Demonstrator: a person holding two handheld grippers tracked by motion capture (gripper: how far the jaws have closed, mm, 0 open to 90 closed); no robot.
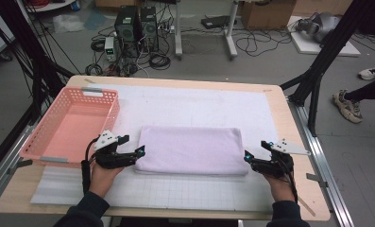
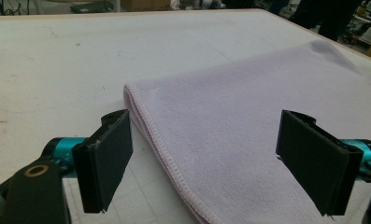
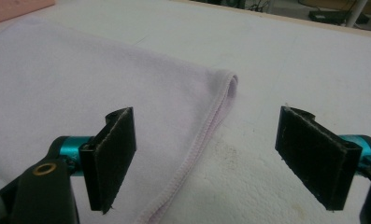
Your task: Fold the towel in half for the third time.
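Lilac terry cloth, a folded towel (image 1: 191,149), lies flat in the middle of a white gridded mat (image 1: 199,104) that covers most of the wooden table (image 1: 279,101). It is folded into a long rectangle with its stitched edges showing at both short ends. The left gripper (image 1: 139,151) sits at the towel's left end, its jaws spread wide with nothing pinched; in the left gripper view the towel's hemmed edge (image 2: 164,154) runs between the two black pads without either pad pressing on it. The right gripper (image 1: 248,156) sits at the towel's right end, likewise released, its pads standing apart on either side of the folded edge (image 3: 206,126). A pink plastic basket (image 1: 105,92) stands on the table's left side, just beside the left gripper and apart from the towel.
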